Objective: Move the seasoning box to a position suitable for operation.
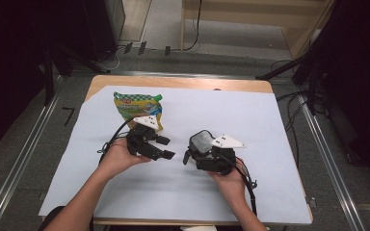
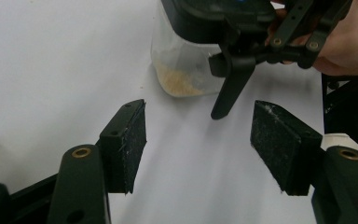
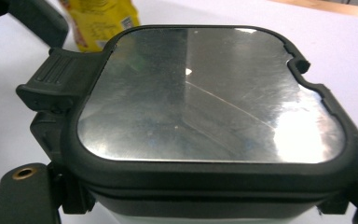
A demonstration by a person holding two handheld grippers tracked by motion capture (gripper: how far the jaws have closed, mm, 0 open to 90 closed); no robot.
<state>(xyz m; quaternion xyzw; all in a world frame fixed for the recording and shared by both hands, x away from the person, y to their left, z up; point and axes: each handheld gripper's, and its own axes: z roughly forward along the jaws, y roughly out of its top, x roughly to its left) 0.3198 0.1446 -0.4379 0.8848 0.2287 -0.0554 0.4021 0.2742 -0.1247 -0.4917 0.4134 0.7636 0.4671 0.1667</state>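
A clear container with a black-rimmed metal lid is tilted up off the white sheet, and my right gripper is shut on its body. Beige grains lie in the bottom of the container. A black latch sticks out at one corner of the lid. My left gripper is open and holds nothing, a short way left of the container, its jaws pointing toward it. In the left gripper view, its pads stand wide apart over bare sheet. A green and yellow pouch lies flat behind the left hand.
A white sheet covers most of the wooden table. Cables trail from both grippers toward the front edge. Metal rails, black stands and floor cables surround the table.
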